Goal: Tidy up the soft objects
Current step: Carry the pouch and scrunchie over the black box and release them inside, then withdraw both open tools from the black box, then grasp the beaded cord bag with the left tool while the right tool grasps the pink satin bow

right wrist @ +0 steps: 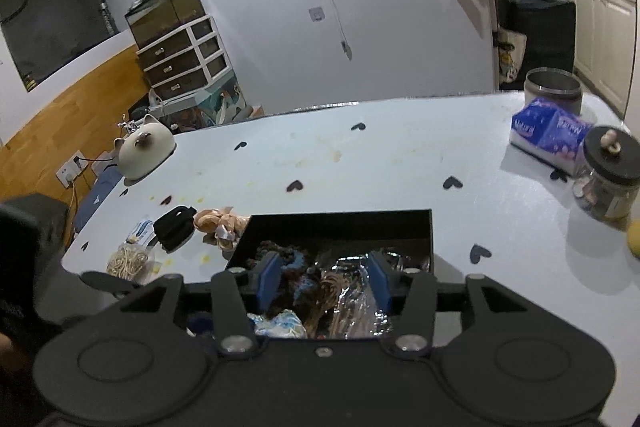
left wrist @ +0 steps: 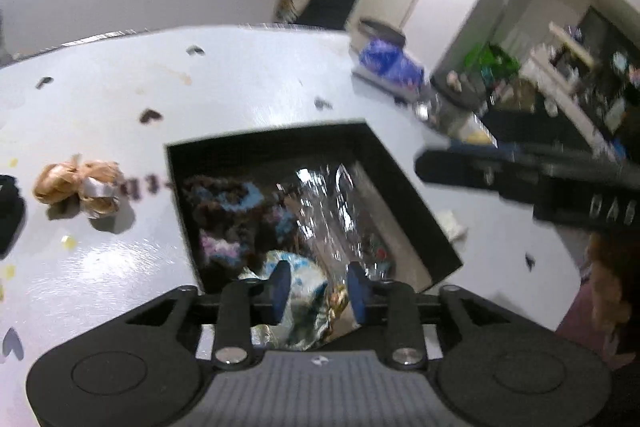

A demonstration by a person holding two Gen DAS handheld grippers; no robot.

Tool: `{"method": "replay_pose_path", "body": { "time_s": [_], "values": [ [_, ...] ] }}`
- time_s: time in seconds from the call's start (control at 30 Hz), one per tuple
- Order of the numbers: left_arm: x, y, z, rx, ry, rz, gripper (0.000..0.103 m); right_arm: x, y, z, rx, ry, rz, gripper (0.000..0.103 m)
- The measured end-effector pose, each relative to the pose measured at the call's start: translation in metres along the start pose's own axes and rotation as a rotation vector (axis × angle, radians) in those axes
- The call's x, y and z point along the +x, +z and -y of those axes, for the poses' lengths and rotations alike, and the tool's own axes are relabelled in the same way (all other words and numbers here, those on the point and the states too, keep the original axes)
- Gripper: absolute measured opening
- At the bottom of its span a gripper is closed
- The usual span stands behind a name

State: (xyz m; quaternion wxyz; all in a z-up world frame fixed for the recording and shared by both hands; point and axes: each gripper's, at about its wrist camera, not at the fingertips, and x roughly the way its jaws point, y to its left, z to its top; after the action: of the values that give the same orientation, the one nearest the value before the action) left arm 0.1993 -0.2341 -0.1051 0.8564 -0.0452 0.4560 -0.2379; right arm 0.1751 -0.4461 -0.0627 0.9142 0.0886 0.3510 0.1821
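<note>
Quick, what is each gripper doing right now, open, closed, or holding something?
Left gripper: open, holding nothing, above the black box.
Right gripper: open, holding nothing, also above the box.

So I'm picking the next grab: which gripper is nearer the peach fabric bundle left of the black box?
Left, probably. The left gripper hangs over the box's near-left part, beside the peach fabric bundle; the right gripper sits over the black box centre, farther across.

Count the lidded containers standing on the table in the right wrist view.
2. A grey metal canister stands at the far right edge, behind the blue tissue pack; a glass jar with a dark knobbed lid stands nearer, right of that pack. Others may be out of frame.
</note>
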Motion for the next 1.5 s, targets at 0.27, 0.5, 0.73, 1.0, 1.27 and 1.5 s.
{"method": "replay_pose_path", "body": {
  "time_s": [0.27, 0.5, 0.73, 1.0, 1.27, 1.5],
  "values": [
    [-0.045, -0.012, -0.004, -0.077, 0.117, 0.151, 0.074, -0.024, -0.012, -0.009, -0.049, -0.043, 0.075, 0.079],
    [-0.072, -0.022, -0.011, -0.114, 0.206, 0.229, 0.101, -0.036, -0.022, -0.015, -0.068, -0.111, 0.117, 0.095],
    [-0.087, -0.031, -0.014, -0.119, 0.251, 0.297, 0.103, -0.041, -0.028, -0.021, -0.09, -0.162, 0.157, 0.103],
    [-0.096, -0.038, -0.021, -0.12, 0.275, 0.326, 0.103, -0.044, -0.036, -0.025, -0.079, -0.208, 0.19, 0.103],
    [-0.107, -0.043, -0.039, -0.126, 0.295, 0.331, 0.103, -0.04, -0.039, -0.036, -0.058, -0.208, 0.19, 0.103],
    [-0.118, -0.043, -0.063, -0.124, 0.291, 0.34, 0.103, -0.033, -0.038, -0.054, -0.045, -0.235, 0.188, 0.103]
  ]
}}
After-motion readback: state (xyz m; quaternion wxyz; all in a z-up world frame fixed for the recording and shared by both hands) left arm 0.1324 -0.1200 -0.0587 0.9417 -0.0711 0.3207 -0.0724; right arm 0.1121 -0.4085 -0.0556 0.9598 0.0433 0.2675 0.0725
